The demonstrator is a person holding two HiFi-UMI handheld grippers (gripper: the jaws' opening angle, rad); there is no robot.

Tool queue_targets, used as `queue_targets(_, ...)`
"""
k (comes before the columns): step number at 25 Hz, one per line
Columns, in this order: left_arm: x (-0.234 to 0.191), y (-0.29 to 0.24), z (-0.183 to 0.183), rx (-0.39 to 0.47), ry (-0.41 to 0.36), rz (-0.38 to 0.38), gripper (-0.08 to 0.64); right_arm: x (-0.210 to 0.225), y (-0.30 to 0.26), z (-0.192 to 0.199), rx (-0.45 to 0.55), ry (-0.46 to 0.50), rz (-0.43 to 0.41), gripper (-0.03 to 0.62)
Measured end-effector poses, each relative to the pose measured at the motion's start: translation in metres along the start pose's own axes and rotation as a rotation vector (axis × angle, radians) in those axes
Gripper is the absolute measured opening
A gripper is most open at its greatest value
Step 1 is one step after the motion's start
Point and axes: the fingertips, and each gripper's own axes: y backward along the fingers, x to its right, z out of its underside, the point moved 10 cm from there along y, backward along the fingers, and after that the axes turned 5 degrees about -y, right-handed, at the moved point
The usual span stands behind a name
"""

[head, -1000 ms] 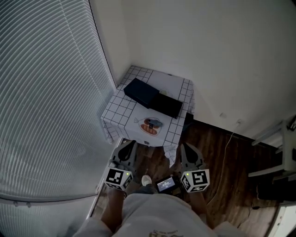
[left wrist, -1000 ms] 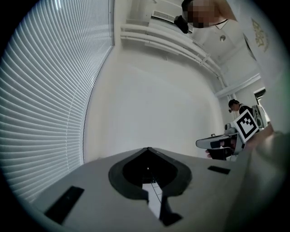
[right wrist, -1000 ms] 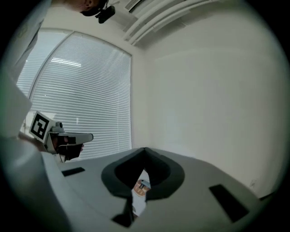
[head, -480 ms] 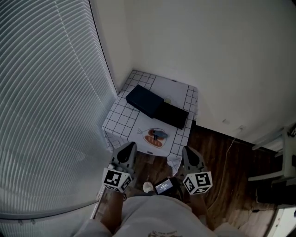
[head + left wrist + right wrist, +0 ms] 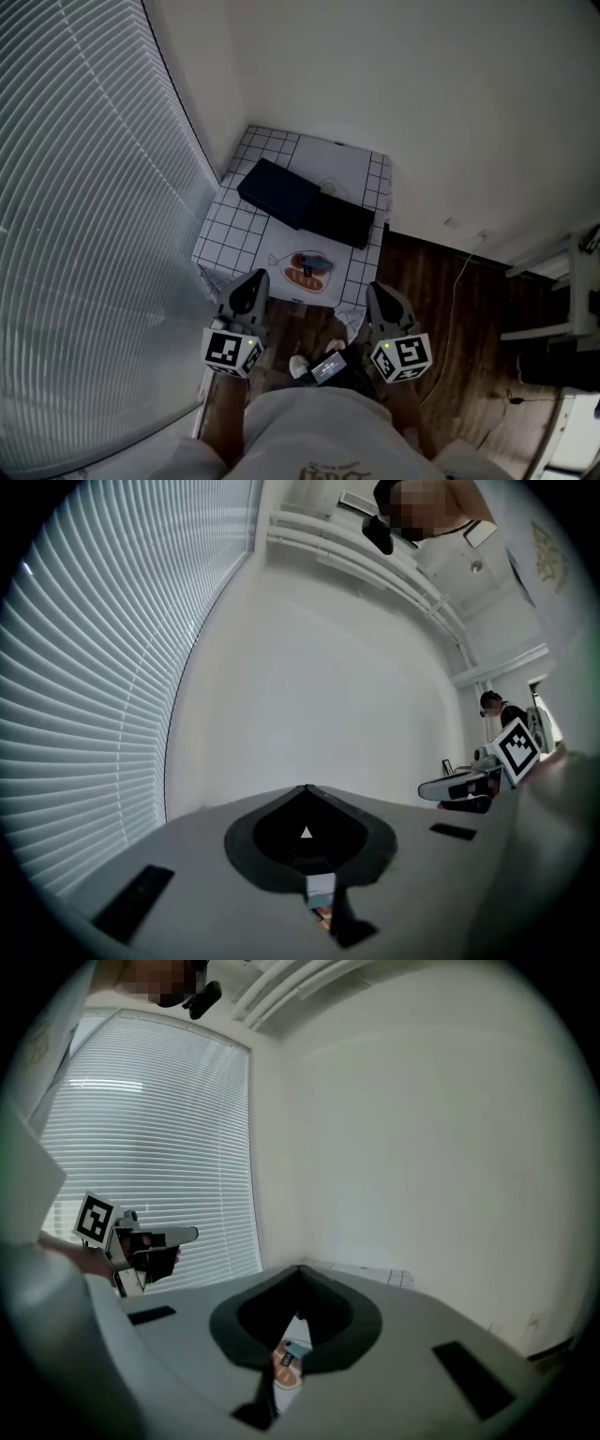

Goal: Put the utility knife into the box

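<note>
An orange and blue utility knife (image 5: 307,267) lies near the front edge of a small table with a checked cloth (image 5: 234,234). Behind it sit a dark blue box (image 5: 277,190) and, touching it on the right, a black box (image 5: 337,218). My left gripper (image 5: 251,279) hangs shut and empty just in front of the table's left corner. The right gripper (image 5: 377,291) is shut and empty off the right corner. A sliver of the knife (image 5: 287,1361) shows below the shut jaws in the right gripper view, and a smaller sliver of the knife (image 5: 320,908) in the left gripper view.
Window blinds (image 5: 84,234) run along the left and a white wall stands behind the table. Dark wood floor (image 5: 450,328) with a thin cable (image 5: 459,281) lies to the right. White furniture (image 5: 562,300) stands at the far right. A small lit device (image 5: 328,367) hangs at the person's waist.
The head camera has swayed, so the table sits a little further left in view. Both grippers stay shut and low in front of the table. Nothing was picked up.
</note>
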Motion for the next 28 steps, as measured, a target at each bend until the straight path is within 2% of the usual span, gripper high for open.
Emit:
queue_targets(5,-0.006,-0.03,0.002,0.0,-0.005,0.005,0.008,0.02,-0.022,-0.008,0.015,0.0,0.007,0.008)
queue_targets(10,-0.015,-0.064,-0.007,0.014,0.004,-0.03,0.008,0.046,-0.053,-0.019,-0.001,0.015,-0.016,0.008)
queue_targets(14,-0.02,-0.088,-0.013,-0.005,-0.036,-0.05,0.008,0.066,-0.072,-0.025,-0.015,0.024,-0.03,0.008)
queue_targets(18,-0.02,-0.107,-0.016,-0.028,-0.041,-0.056,0.008,0.085,-0.089,-0.031,-0.027,0.051,-0.036,0.008)
queue_targets(25,-0.02,-0.128,-0.007,-0.072,-0.099,-0.104,0.008,0.104,-0.107,-0.031,-0.035,0.036,-0.055,0.008)
queue_targets(28,-0.018,-0.135,-0.002,-0.08,-0.109,-0.098,0.008,0.109,-0.109,-0.03,-0.035,0.035,-0.051,0.008)
